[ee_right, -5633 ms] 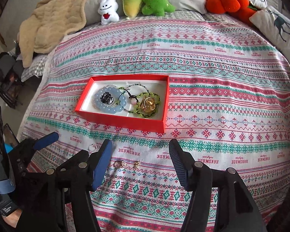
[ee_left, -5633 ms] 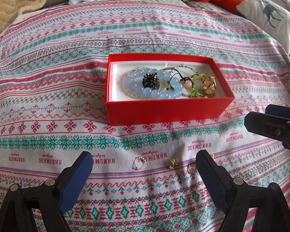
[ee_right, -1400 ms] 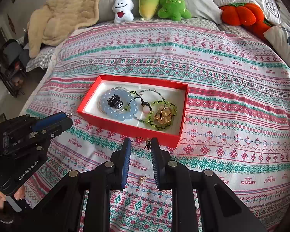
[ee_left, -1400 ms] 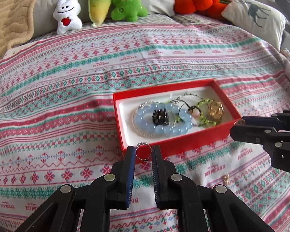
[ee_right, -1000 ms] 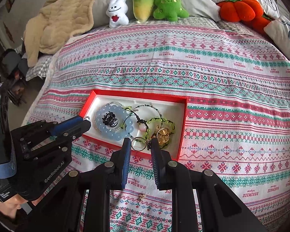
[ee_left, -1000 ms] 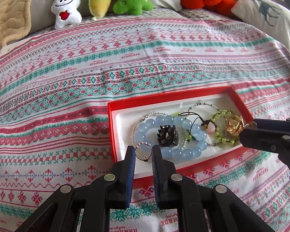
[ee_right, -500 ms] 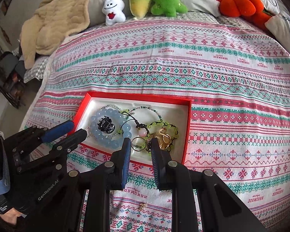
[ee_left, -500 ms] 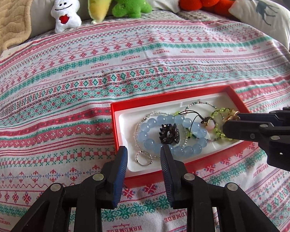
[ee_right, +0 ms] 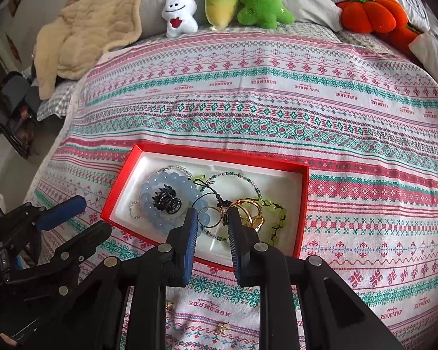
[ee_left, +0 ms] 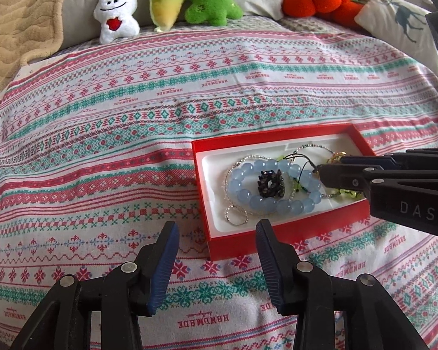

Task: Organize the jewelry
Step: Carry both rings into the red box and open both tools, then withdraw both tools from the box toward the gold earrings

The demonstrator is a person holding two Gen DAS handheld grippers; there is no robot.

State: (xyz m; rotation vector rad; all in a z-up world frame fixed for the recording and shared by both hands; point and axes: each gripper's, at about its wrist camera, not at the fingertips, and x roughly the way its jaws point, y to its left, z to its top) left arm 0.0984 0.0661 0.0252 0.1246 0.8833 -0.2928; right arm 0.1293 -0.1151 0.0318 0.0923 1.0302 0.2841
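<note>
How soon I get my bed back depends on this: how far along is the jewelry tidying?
Done: the blue bead bracelet and silver beaded ring lie in the red box; the left gripper is open, empty. In hand: the right gripper holds a hoop ring over the box. Left: two small gold pieces on the blanket.

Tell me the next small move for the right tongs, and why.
Probably open the right tongs a little wider and lift away. The gold hoop sits between the fingers, over the red box and its white lining, so letting go should drop it among the bracelets. The left tongs are open and empty.
</note>
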